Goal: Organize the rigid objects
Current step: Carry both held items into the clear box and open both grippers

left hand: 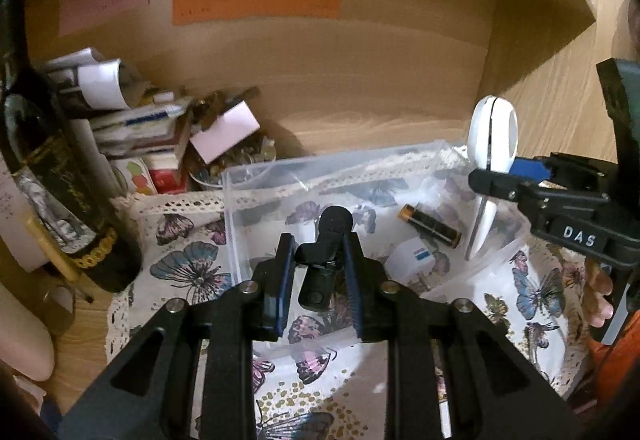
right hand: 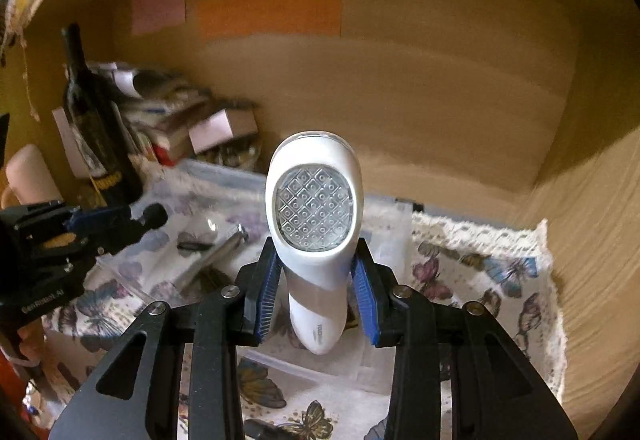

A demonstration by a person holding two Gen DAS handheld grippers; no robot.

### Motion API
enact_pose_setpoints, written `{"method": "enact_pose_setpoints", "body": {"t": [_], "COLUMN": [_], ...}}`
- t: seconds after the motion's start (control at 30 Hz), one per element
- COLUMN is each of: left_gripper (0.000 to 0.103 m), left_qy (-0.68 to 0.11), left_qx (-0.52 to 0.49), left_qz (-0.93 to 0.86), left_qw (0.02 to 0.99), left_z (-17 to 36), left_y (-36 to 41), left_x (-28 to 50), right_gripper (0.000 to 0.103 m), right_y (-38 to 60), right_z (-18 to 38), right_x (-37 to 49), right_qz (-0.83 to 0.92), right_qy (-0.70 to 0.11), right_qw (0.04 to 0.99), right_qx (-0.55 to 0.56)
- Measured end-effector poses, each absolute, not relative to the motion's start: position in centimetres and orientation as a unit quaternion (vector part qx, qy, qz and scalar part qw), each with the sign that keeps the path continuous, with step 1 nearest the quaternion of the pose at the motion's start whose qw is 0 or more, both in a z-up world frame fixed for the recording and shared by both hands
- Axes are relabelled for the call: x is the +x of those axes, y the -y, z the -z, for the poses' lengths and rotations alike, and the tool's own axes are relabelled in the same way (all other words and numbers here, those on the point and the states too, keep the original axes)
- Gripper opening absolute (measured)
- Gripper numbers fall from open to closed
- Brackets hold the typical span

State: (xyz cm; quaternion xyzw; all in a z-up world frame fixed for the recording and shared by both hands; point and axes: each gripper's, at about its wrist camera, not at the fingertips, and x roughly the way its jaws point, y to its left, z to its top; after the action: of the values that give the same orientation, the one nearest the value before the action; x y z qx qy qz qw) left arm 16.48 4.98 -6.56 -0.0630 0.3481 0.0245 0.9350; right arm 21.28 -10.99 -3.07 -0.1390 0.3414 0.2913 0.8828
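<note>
At centre frame the left gripper [left hand: 318, 260] pinches a small black mic [left hand: 326, 252] over the clear bin [left hand: 236, 216]. The right gripper [right hand: 318, 292] clamps a white lamp [right hand: 314, 216] by its tapered neck, at right above the bin; that taper could slip, dropping it onto the battery [left hand: 432, 226].

Two wrist cameras are looking close into a wooden shelf.
Both are sharing the clear bin [left hand: 256, 208] and orange note [right hand: 270, 12].
</note>
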Motion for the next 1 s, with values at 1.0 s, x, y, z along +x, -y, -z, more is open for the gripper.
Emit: {"method": "enact_pose_setpoints", "body": {"t": [1.0], "left_gripper": [0.056], "left_qy": [-0.356], "left_qx": [-0.068], "left_qz": [-0.014], "left_qw": [0.932], "left_z": [7.2], "left_y": [-4.3], "left_x": [15.9], "right_gripper": [0.051], "right_y": [10.8], "right_z": [4.4], "right_x": [20.9], "right_qz": [-0.291], "right_qy": [-0.370], "right_qw": [0.870], "right_qx": [-0.145]}}
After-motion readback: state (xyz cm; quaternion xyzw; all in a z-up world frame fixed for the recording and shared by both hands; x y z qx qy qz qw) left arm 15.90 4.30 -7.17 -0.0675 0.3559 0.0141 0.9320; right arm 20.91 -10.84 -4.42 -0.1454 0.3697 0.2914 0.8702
